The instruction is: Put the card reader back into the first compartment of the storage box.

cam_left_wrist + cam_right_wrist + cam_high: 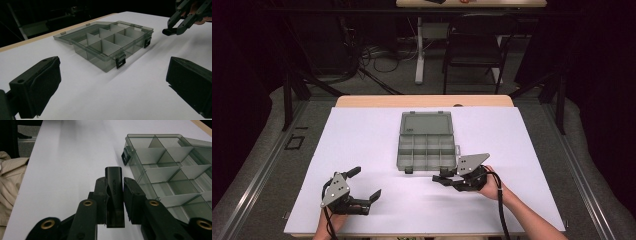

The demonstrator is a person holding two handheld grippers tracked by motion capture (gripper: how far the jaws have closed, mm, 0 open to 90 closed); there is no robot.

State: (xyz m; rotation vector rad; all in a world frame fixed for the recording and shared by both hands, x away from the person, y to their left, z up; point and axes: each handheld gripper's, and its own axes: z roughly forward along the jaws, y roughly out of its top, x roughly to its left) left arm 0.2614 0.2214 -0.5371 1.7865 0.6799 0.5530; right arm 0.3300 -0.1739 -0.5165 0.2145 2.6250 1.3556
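The jaws of the right gripper (114,202) are closed on a small black block (114,195), a flat oblong piece with faint raised lettering along its side; it stands out forward between the two pads, just above the white surface. In the high view this right gripper (447,177) sits just off the near right corner of the organiser box (427,152), its tip pointing toward the desk's left edge, with the person's right hand (489,182) behind it and a cable trailing back toward the near edge.

The jaws of the left gripper (112,85) stand wide apart with nothing between them, only bare white surface. In the high view the left gripper (364,187) lies near the desk's near left corner, well apart from the box, with the left hand (332,220) at the near edge.

The organiser box (110,47) is smoky translucent plastic, lying open near the middle of the desk (362,135). Its lid (426,123) is folded flat toward the far edge. White dividers split the tray into compartments, which look empty. Two dark latches (120,61) hang on its near wall.
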